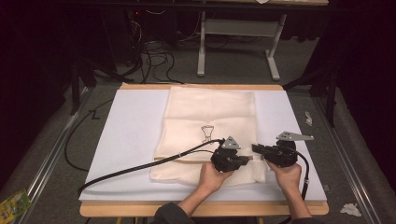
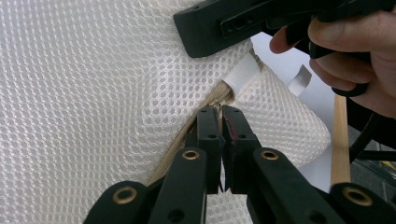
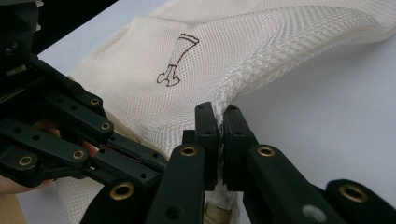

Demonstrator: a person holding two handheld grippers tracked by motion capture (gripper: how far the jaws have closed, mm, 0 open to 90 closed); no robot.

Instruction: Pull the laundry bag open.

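While both tongs pinch the mesh bag point(image 1: 210, 126), it lies flat at centre of the white tabletop point(image 1: 130, 135) in the high view, near edge lifted at lower centre. Left tongs point(image 1: 246, 160) sit lower centre, right tongs point(image 1: 256, 148) just beside them, tips almost meeting over the bag's near right corner. Left hand point(image 1: 212, 177) and right hand point(image 1: 286, 175) come in from the bottom edge.

Left gripper view: left tongs point(image 2: 222, 116) clamped narrow on the bag's tan zipper edge point(image 2: 212, 100), centre frame; a white tape tab point(image 2: 243, 74) just above; right hand point(image 2: 355, 51) upper right.

Right gripper view: right tongs point(image 3: 220, 116) clamped narrow on the bag's seam point(image 3: 224, 100), centre frame; mesh rises from them toward the upper right.

No readable writing or brand. Only marking is a small dark outline drawing point(image 1: 207, 132) on the bag, mid-frame in the high view, upper centre in the right gripper view point(image 3: 180, 60). Green packet point(image 1: 13, 204) at lower left, off the tabletop, print too small to read.
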